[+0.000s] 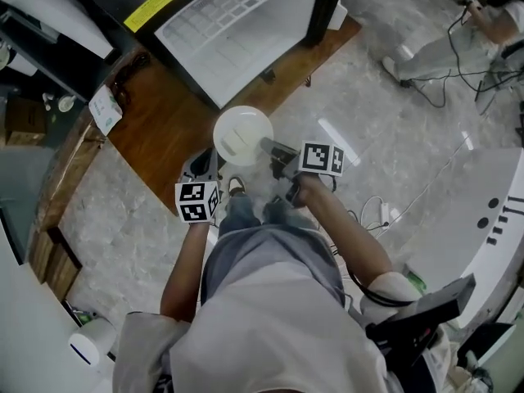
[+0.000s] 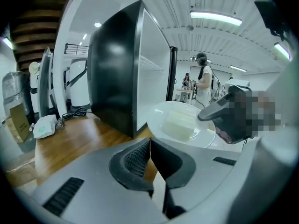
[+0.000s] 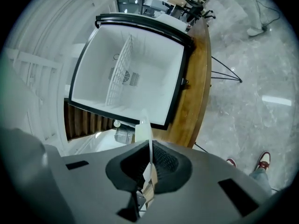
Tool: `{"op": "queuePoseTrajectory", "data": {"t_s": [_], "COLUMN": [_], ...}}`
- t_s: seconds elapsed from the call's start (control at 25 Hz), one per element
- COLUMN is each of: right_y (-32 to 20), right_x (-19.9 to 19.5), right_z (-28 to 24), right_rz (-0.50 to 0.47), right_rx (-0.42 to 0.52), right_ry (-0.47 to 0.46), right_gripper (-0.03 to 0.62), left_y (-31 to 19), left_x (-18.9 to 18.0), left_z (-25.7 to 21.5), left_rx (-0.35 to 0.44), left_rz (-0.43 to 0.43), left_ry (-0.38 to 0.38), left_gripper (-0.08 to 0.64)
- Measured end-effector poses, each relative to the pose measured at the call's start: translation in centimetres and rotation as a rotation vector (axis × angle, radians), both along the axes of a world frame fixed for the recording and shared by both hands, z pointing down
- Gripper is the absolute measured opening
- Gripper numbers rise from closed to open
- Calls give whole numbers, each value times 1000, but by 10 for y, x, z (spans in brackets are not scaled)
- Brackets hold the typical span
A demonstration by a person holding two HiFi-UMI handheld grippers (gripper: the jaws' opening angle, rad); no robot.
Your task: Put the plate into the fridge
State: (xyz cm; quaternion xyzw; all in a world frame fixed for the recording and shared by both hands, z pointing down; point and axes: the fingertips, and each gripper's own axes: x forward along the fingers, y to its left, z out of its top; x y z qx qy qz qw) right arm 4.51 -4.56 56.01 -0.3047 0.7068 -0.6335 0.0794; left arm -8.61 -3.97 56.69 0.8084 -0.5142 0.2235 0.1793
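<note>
A white plate (image 1: pixel 243 135) hangs in the air in front of the open fridge (image 1: pixel 237 23), with my right gripper (image 1: pixel 274 150) shut on its rim. In the left gripper view the plate (image 2: pixel 180 122) carries a pale block of food, and the right gripper (image 2: pixel 229 113) clamps its right edge. In the right gripper view the plate (image 3: pixel 142 127) shows edge-on between the jaws of the right gripper (image 3: pixel 148 164), facing the white fridge interior (image 3: pixel 149 73) with its wire shelf (image 3: pixel 119 71). My left gripper (image 2: pixel 149 160) is shut on nothing, a little left of and below the plate.
The fridge stands on a wooden table (image 1: pixel 160 125) with its door (image 2: pixel 114 69) swung open. A white box with a cable (image 2: pixel 46 125) lies on the wood. A person (image 2: pixel 204 80) stands far off. Cables (image 1: pixel 458 64) trail over the marble floor; a white machine (image 1: pixel 491 211) is at the right.
</note>
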Motion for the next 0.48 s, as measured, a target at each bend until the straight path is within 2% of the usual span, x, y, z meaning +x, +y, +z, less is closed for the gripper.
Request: {"op": "queuePoseTrajectory", "data": {"t_s": [0.24, 0.48], "right_y": [-19, -51], "right_x": [109, 146], "right_z": [-37, -70], "right_rz": [58, 97], "right_rx": [57, 103], "right_ry": [-12, -42], "right_gripper": [24, 23], "left_y": [-4, -23], "left_x": [120, 189], "left_z": [-25, -44], "left_rx": [31, 90], "left_rz": [74, 161], "left_ry": [31, 92], "left_gripper": [21, 21]}}
